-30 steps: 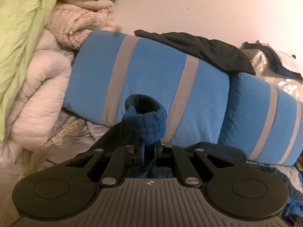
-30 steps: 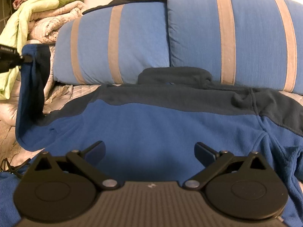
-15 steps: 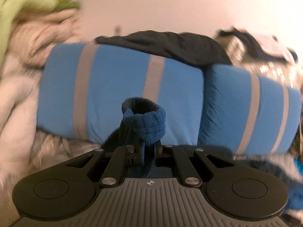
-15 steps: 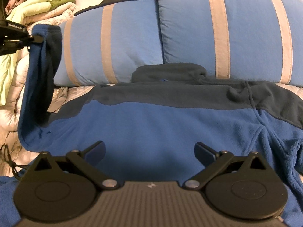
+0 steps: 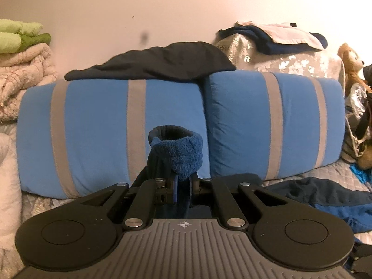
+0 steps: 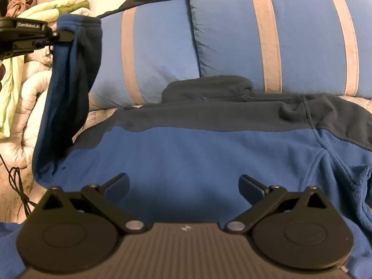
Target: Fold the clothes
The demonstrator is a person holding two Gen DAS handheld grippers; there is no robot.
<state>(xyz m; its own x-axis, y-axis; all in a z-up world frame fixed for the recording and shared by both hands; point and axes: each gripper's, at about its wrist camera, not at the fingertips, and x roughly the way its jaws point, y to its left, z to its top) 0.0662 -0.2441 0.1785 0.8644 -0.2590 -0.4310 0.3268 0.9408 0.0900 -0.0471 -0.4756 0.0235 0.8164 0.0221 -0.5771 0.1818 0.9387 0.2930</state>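
Two grippers: one on each side of a blue fleece jacket (image 6: 197, 153).
Left gripper (image 5: 182, 189): jaws clamped tight on the sleeve cuff (image 5: 179, 152), which stood lifted above the bed.
Right gripper (image 6: 183, 186): jaws spread wide, gripping nothing, poised over the jacket's blue body.
Jacket: spread on the bed in front of two blue striped pillows (image 6: 267, 34), collar toward them.
Sleeve (image 6: 69, 81): hung from the left gripper at the jacket's left edge.

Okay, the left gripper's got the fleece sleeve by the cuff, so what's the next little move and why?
Probably carry the cuff across and lay the sleeve over the chest of the blue fleece jacket. The left gripper is shut on the cuff, the sleeve hangs lifted beside the body, and the jacket lies spread flat before the pillows. The right gripper is open and holds nothing.
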